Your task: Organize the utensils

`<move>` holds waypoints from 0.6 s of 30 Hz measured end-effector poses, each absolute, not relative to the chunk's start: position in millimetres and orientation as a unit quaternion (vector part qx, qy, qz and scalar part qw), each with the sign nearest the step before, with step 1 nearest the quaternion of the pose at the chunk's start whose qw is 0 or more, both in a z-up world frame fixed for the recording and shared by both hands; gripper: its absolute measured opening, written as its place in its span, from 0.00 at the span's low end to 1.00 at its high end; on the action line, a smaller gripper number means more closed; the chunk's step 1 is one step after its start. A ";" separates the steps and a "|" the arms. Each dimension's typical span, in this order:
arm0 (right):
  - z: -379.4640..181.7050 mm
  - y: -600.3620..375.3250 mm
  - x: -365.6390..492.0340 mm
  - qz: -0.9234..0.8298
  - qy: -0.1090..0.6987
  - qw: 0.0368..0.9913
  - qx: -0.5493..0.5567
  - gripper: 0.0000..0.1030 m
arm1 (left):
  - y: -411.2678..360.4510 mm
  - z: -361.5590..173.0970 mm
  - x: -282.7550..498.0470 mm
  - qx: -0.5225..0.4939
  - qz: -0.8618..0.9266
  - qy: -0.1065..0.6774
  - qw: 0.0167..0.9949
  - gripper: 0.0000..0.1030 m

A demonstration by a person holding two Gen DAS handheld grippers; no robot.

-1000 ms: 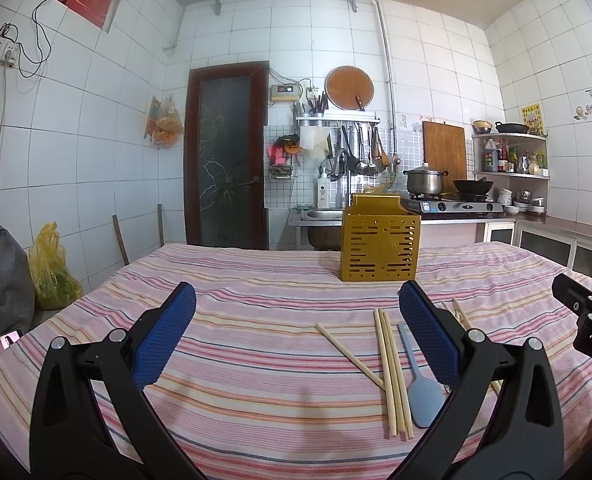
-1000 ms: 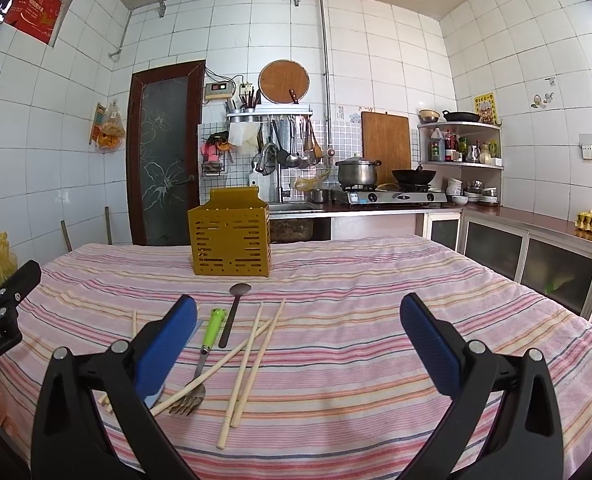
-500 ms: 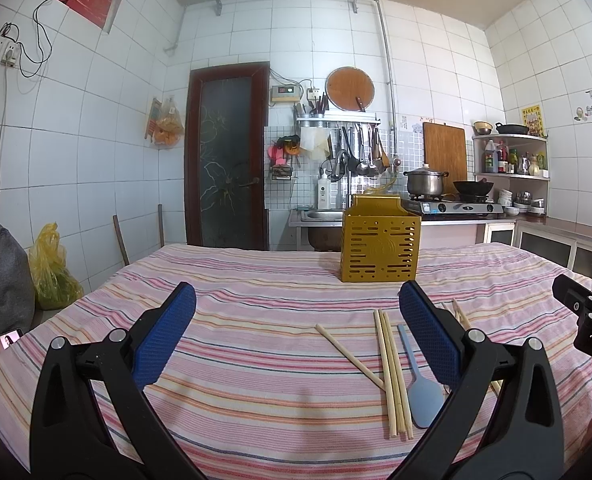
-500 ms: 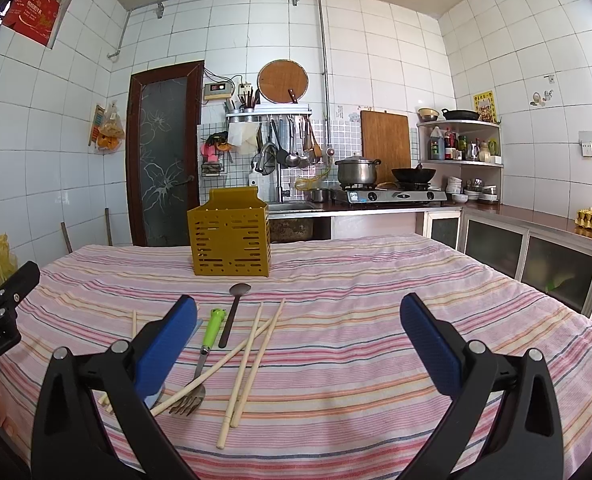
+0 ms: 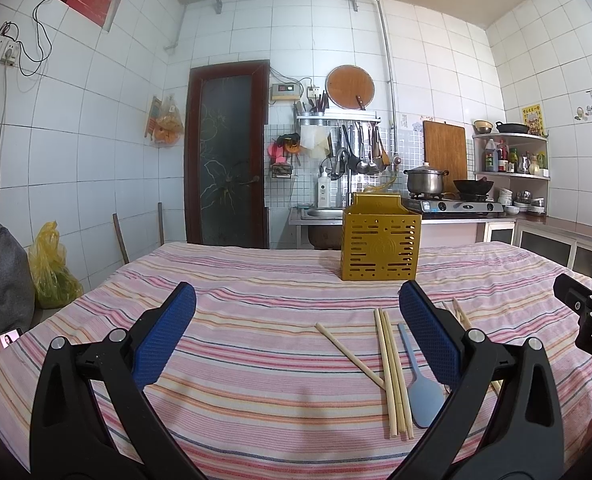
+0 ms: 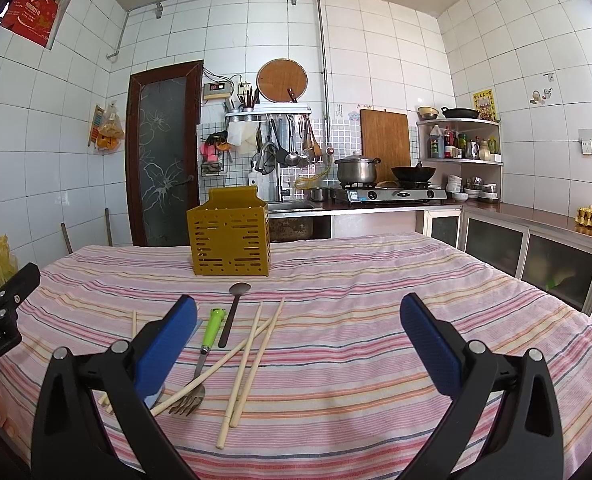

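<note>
Both grippers' fingers spread wide and empty, left gripper (image 5: pixel 296 328) over bare striped table (image 5: pixel 256 360) at frame centre, chopsticks (image 5: pixel 392 364) lower right, yellow utensil holder (image 5: pixel 380 248) centre, right gripper (image 6: pixel 298 330), green-handled fork (image 6: pixel 206 350) and dark spoon (image 6: pixel 232 312) lower left only in right view.

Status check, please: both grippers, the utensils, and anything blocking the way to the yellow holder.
Left gripper open, empty. Right gripper open, empty. Chopsticks, fork, spoon loose on striped cloth. Yellow holder upright behind them, path unobstructed.
</note>
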State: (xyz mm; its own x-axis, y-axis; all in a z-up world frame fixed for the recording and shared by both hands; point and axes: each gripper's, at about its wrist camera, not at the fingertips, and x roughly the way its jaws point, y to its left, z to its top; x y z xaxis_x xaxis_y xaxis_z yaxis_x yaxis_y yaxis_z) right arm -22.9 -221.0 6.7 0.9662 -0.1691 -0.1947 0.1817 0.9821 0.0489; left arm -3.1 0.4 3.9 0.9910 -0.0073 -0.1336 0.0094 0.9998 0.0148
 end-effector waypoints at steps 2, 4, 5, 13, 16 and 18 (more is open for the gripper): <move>6.6 -221.4 -22.7 -0.088 0.095 0.991 0.034 0.96 | 0.1 4.3 -3.2 0.008 -0.004 0.067 0.998 0.95; 6.5 -221.5 -22.7 -0.088 0.095 0.991 0.034 0.96 | 0.2 4.0 -2.8 0.008 -0.005 0.069 0.998 0.95; 6.4 -221.5 -22.8 -0.088 0.095 0.991 0.034 0.96 | 0.4 3.8 -2.3 0.008 -0.005 0.069 0.998 0.95; 5.1 -221.1 -19.6 -0.089 0.100 0.990 0.037 0.96 | -0.7 2.9 -2.0 0.006 -0.007 0.072 0.997 0.95; 6.1 -220.0 -18.9 -0.090 0.102 0.990 0.037 0.96 | 2.4 -0.3 1.1 0.002 -0.008 0.075 0.997 0.95; 6.1 -219.3 -18.8 -0.092 0.102 0.990 0.037 0.96 | 2.9 0.1 1.6 0.000 -0.008 0.076 0.997 0.95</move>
State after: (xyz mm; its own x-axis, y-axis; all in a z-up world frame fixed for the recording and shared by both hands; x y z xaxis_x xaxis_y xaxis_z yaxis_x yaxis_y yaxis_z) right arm -18.8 -219.3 6.1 0.9621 -0.1749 -0.2091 0.1899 0.9803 0.0536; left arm 1.6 2.9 0.1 0.9883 -0.0153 -0.1515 0.0152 0.9999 -0.0018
